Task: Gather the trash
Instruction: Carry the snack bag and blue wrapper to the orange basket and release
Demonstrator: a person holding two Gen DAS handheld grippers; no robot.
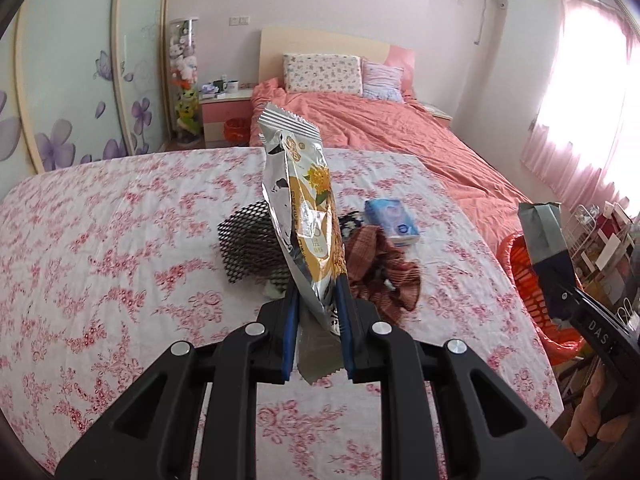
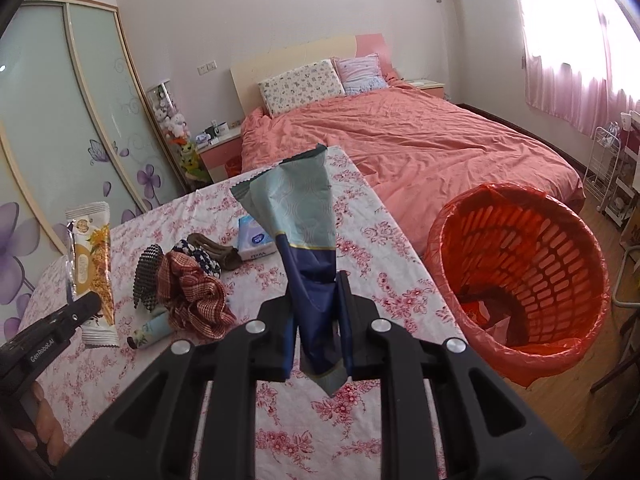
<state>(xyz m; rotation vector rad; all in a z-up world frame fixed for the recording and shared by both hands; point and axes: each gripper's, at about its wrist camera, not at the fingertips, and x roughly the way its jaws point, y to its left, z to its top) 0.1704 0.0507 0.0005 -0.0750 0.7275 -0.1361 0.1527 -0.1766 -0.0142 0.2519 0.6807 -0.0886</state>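
Observation:
My left gripper (image 1: 318, 300) is shut on a silver and yellow snack wrapper (image 1: 304, 208), which stands upright above the floral table (image 1: 120, 240). The same wrapper (image 2: 91, 264) shows at the left of the right wrist view, held by the left gripper (image 2: 86, 306). My right gripper (image 2: 320, 304) is shut on a blue and pale-green wrapper (image 2: 304, 220), lifted above the table. That wrapper (image 1: 540, 228) shows at the right edge of the left wrist view. An orange bin (image 2: 520, 272) with a red liner stands on the floor right of the table, with some trash at its bottom.
On the table lie a black mesh piece (image 1: 248, 244), a brown checked cloth (image 1: 380, 272), a tissue pack (image 1: 392, 220), dark patterned cloth (image 2: 200, 258) and a small tube (image 2: 150, 332). A bed (image 2: 420, 140) stands behind; a wire rack (image 2: 604, 168) at the right.

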